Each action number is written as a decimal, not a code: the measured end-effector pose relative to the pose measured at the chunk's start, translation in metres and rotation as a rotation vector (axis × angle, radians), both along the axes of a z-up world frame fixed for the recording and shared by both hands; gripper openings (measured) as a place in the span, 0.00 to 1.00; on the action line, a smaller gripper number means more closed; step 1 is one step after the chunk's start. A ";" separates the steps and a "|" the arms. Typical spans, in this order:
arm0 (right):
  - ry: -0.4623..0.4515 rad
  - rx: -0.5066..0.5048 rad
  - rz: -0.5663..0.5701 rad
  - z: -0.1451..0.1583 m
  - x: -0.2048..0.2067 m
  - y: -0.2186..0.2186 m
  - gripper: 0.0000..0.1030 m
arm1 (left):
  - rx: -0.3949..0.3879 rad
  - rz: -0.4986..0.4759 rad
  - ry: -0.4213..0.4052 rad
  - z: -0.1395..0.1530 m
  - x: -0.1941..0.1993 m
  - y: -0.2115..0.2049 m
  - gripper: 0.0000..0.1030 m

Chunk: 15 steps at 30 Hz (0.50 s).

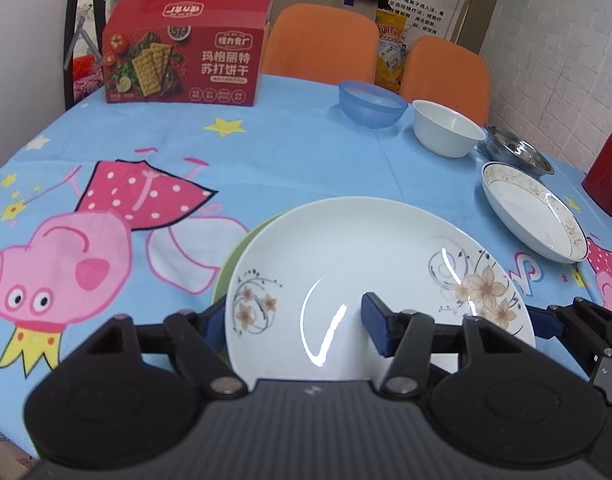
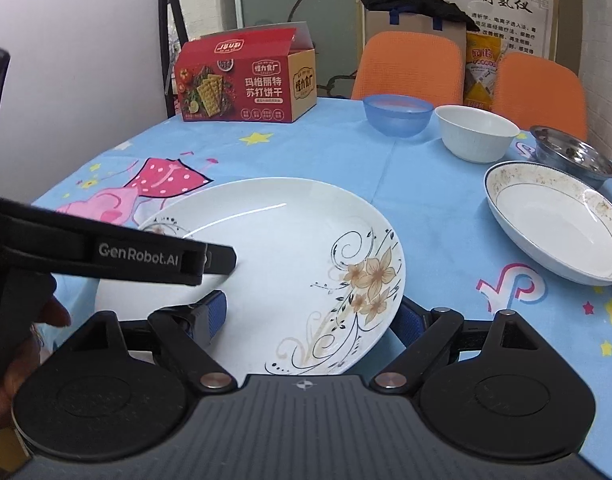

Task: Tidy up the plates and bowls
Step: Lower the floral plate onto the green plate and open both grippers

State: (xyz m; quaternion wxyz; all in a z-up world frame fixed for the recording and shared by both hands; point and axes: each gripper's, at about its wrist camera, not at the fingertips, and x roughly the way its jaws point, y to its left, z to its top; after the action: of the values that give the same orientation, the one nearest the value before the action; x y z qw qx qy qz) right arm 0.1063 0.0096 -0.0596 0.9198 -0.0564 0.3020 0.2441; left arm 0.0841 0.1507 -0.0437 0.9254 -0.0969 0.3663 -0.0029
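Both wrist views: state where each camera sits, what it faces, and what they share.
Left wrist: sits behind the left gripper, facing across the table; its fingers straddle the near rim of the flowered plate.
Right wrist: sits behind the right gripper, straddling the same plate's rim; the left gripper crosses at left.
Shared: plate, blue bowl, cracker box.

The white plate [image 1: 358, 264] carries tan flowers with thin black scrolls, and a green plate [image 1: 226, 276] edges out beneath it. The surface [image 1: 306, 152] wears a sky-blue cloth with pink cartoon pigs and yellow stars. Farther off sit a translucent blue bowl [image 1: 372, 104], a plain white bowl [image 1: 446, 128] and a red cracker box [image 1: 184, 66].
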 end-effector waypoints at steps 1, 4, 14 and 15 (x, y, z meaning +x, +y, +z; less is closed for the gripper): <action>-0.007 -0.002 0.002 0.000 -0.001 0.000 1.00 | -0.008 -0.002 0.000 0.000 0.000 0.002 0.57; -0.005 0.030 0.003 0.001 0.002 -0.005 1.00 | -0.041 0.001 -0.012 0.004 -0.002 0.006 0.64; -0.075 0.095 -0.029 0.021 -0.005 -0.022 1.00 | 0.036 0.010 -0.143 0.037 -0.014 -0.002 0.73; -0.071 0.099 -0.029 0.020 -0.004 -0.022 1.00 | 0.052 0.005 -0.153 0.041 -0.015 -0.005 0.73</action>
State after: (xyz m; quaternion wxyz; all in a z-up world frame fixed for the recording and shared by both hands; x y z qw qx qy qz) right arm 0.1019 -0.0128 -0.0396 0.9350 -0.0154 0.2574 0.2433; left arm 0.0692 0.1458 -0.0025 0.9529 -0.0734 0.2943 0.0014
